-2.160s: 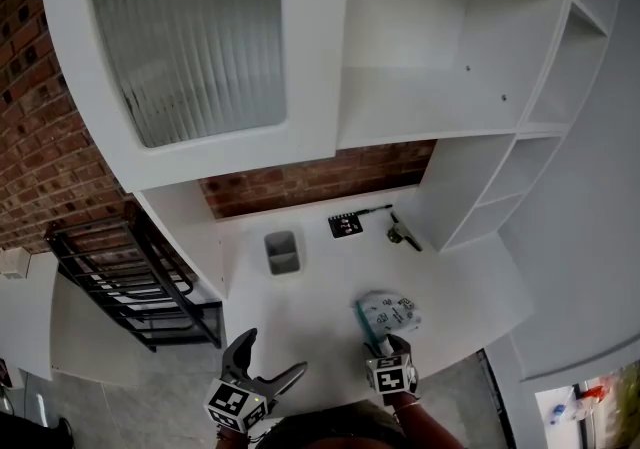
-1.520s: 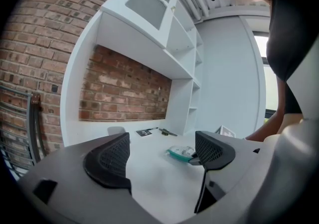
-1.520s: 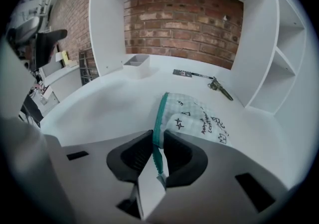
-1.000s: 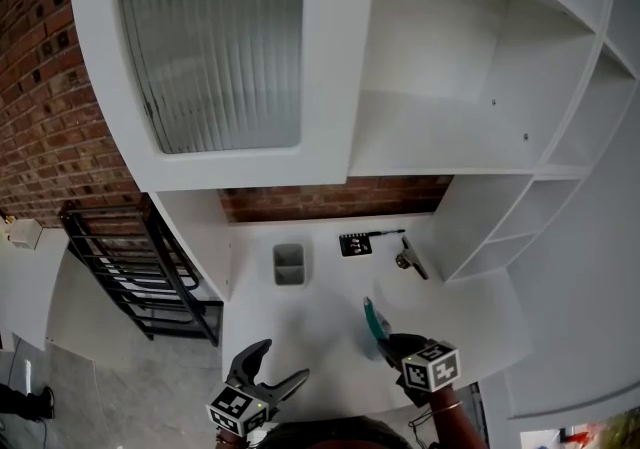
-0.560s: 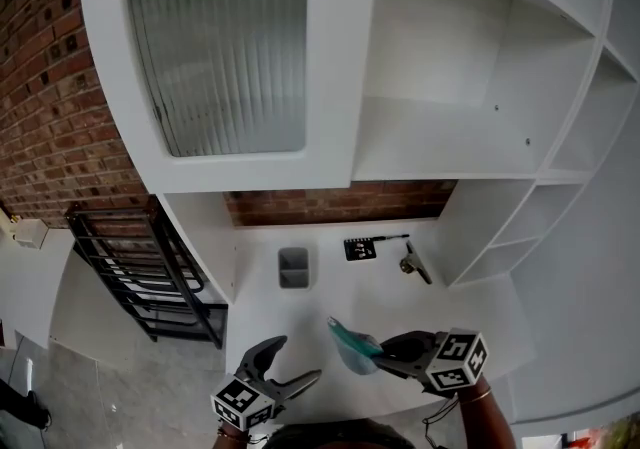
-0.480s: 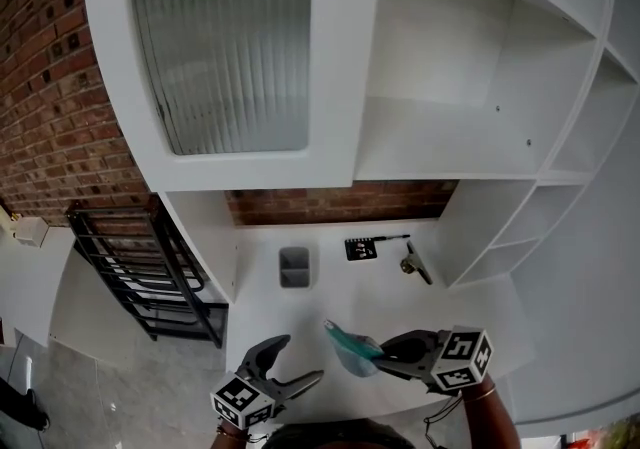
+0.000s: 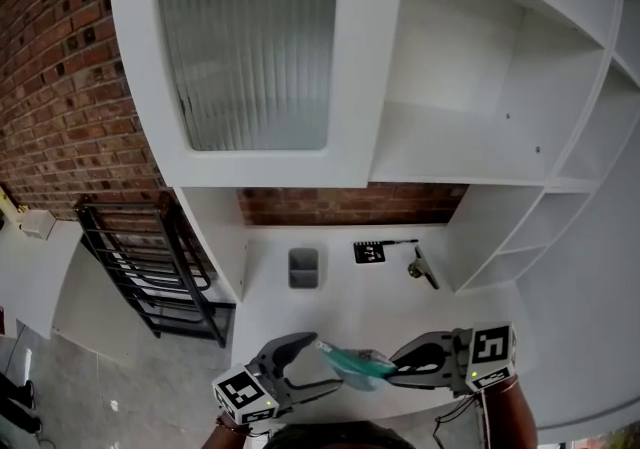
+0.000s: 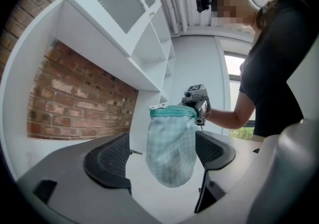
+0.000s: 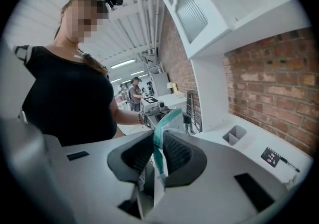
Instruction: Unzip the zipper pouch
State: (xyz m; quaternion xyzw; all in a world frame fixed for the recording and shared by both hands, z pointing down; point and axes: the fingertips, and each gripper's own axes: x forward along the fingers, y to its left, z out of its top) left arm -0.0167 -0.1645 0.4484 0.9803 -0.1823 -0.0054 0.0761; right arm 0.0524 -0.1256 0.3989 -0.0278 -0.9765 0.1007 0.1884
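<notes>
Right gripper (image 7: 395, 374): we see its jaws almost together, pinching one end of the teal zipper band (image 8: 172, 112) of the pouch (image 7: 355, 365).
Left gripper (image 7: 322, 362): its jaws stand wide apart and hold nothing; the pouch hangs between them, but neither pad touches it.
Pouch place: in the air between the two grippers, over the front edge of the white counter (image 7: 400, 307), hanging only from the right gripper.
Zipper: we judge it closed; the small metal pull tab (image 8: 158, 107) sticks out at the end away from the right gripper.
Risk, slip: the right grip is on a thin edge only, so a strong pull may drag the band out, and the pouch may fall past the counter edge.
Risk, wrong grip: if the left jaws close where they are now, they catch the soft cloth body and not the tab, and the zipper will not run.
Risk, swing: the pouch hangs free, so the tab may turn away as the left gripper comes near.
</notes>
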